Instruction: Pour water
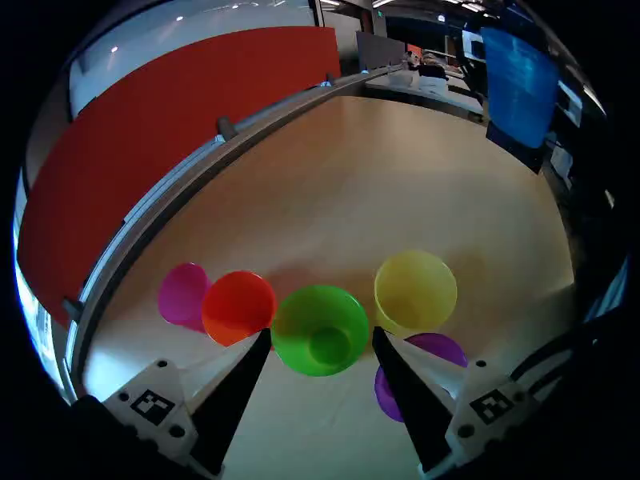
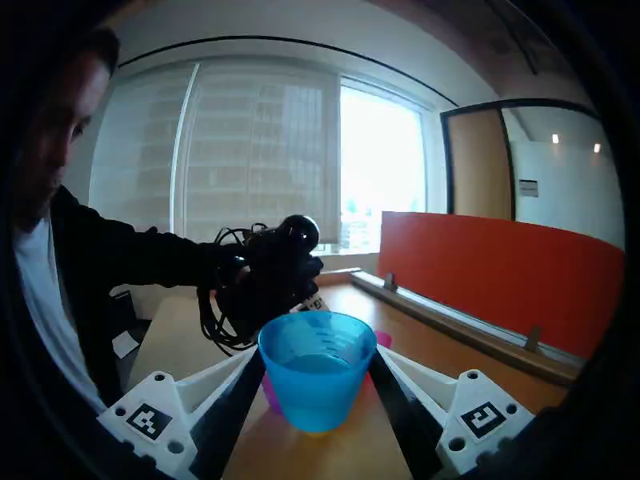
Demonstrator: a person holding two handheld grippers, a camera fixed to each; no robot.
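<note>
**A:** Water (image 2: 314,364) is sitting in the blue cup (image 2: 316,396). The right gripper (image 2: 316,352) is pinching that cup upright, one finger pressing on each side.

**B:** Nothing is pouring, then?

**A:** I'm judging not. The cup is standing level and no stream is showing.

**B:** And the other tool?

**A:** The left gripper (image 1: 320,330) is hovering with its fingers spread, gripping nothing, over the green cup (image 1: 300,316). The orange cup (image 1: 238,306) and pink cup (image 1: 182,296) are lying just beside it. The purple cup (image 1: 432,348) and yellow cup (image 1: 414,290) are sitting on its other side, all looking dry, on the table (image 1: 360,176) before a red partition (image 1: 160,136).

**B:** So what's remaining?

**A:** The whole pour, I'm guessing: choosing a cup, tilting, emptying.
</note>
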